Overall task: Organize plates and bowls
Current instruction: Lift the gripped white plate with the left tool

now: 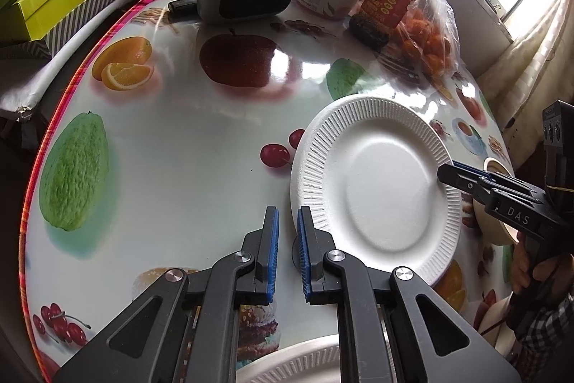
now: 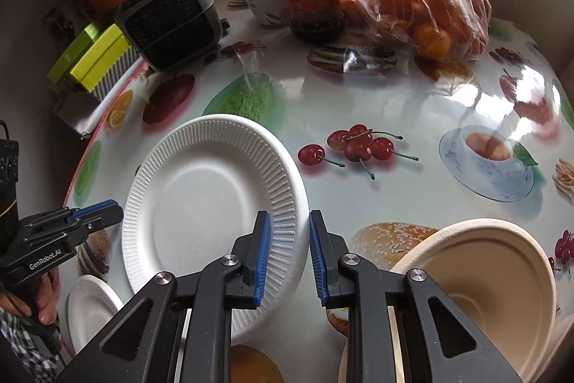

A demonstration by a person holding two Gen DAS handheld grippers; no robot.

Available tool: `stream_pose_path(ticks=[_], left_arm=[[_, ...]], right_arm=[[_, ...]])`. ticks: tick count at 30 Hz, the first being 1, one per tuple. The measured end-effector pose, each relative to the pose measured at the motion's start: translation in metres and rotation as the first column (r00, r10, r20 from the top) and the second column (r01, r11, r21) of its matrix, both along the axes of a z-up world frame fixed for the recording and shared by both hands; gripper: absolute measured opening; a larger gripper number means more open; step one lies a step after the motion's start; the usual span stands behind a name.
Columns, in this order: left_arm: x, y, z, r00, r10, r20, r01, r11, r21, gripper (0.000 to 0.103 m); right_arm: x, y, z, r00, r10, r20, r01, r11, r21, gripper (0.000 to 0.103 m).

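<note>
- Nearest us, our right gripper (image 2: 287, 257) stands open, its pads astride the white plate's (image 2: 215, 221) ribbed rim at five o'clock
- Our left gripper (image 1: 287, 253) gapes empty at the plate's eight o'clock
- We judge it light, flimsy; pinch the rim
- A tan bowl (image 2: 484, 275) waits at four o'clock

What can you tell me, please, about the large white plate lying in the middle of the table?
The large white plate is round, with a smooth shallow well and a ribbed rim; it looks like moulded paper or foam. It is empty and lies right side up on the glossy fruit-print table. The right gripper is open, its fingers straddling the plate's near rim without visibly clamping it. The left gripper, also open, sits just beside the opposite rim. Whether the plate lies quite flat is unclear.
</note>
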State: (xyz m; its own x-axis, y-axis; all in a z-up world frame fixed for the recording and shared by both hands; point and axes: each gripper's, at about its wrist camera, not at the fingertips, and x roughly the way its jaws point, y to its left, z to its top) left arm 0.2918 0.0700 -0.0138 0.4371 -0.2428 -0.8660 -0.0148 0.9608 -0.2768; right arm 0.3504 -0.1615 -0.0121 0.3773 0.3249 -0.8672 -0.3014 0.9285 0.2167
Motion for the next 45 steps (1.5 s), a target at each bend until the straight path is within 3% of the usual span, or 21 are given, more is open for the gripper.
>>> stream_pose_path(ticks=[18,26,45], left_arm=[[0.002,-0.002,-0.001,1.0,0.006,-0.004,-0.007,0.999,-0.041,0.009],[0.004,0.011,-0.006,0.999,0.029,-0.037,-0.034,0.986,-0.161,0.012],[0.002,0.008,-0.002,0.999,0.042,-0.034,-0.047,0.987,-0.153,0.012]], right_arm=[[0.0,0.001,0.0,1.0,0.0,-0.002,0.0,1.0,0.002,0.021],[0.001,0.002,-0.001,1.0,-0.005,-0.005,0.005,1.0,-0.002,0.021],[0.001,0.0,-0.003,1.0,-0.023,-0.009,0.023,1.0,0.006,0.021]])
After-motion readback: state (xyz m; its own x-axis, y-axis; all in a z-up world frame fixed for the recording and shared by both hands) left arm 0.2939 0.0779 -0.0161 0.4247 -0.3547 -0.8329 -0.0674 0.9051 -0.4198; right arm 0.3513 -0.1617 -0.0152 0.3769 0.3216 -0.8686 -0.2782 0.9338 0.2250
